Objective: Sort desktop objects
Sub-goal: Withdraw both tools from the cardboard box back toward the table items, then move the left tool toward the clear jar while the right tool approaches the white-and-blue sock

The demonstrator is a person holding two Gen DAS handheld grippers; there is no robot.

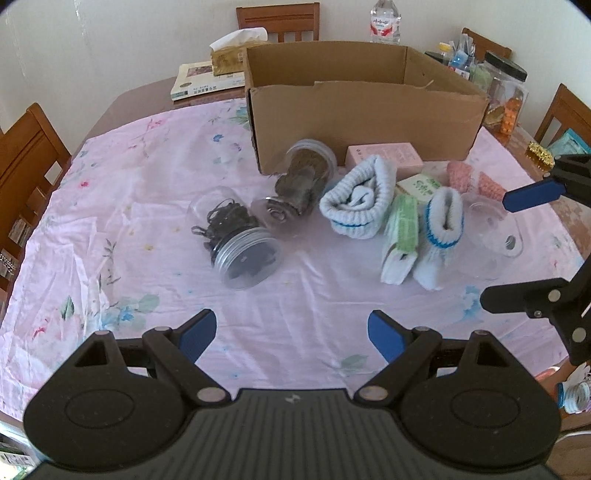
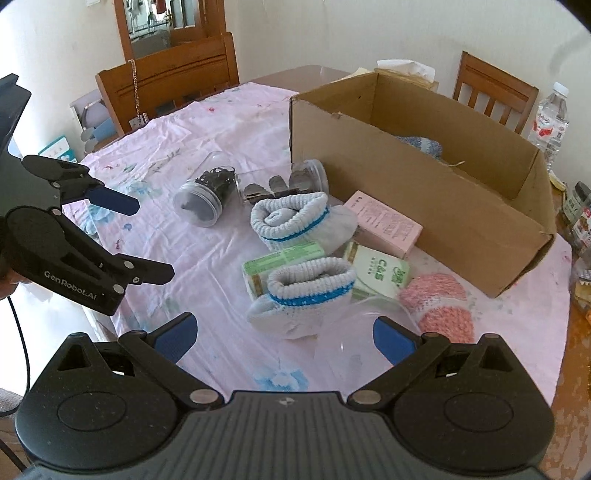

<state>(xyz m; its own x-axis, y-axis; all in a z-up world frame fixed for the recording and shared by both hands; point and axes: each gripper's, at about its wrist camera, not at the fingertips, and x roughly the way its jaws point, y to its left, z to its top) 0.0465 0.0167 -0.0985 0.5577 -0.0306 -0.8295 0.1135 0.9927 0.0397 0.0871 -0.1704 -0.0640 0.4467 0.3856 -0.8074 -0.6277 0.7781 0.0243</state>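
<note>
A table (image 1: 147,88) draped in pink cloth (image 1: 147,166) is ringed by wooden chairs (image 1: 279,20); white walls (image 1: 92,37) are seen behind.

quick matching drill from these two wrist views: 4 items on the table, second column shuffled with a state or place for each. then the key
Items:
1. cardboard box
2. jar of black hair ties
3. pink box
4. water bottle

States or places:
A. lying on its side on the cloth, lid toward the left gripper
B. standing upright behind the cardboard box
C. open at the top, a knitted thing inside
D. flat on the cloth against the cardboard box's front wall

Pairs: 1-C, 2-A, 3-D, 4-B
</note>
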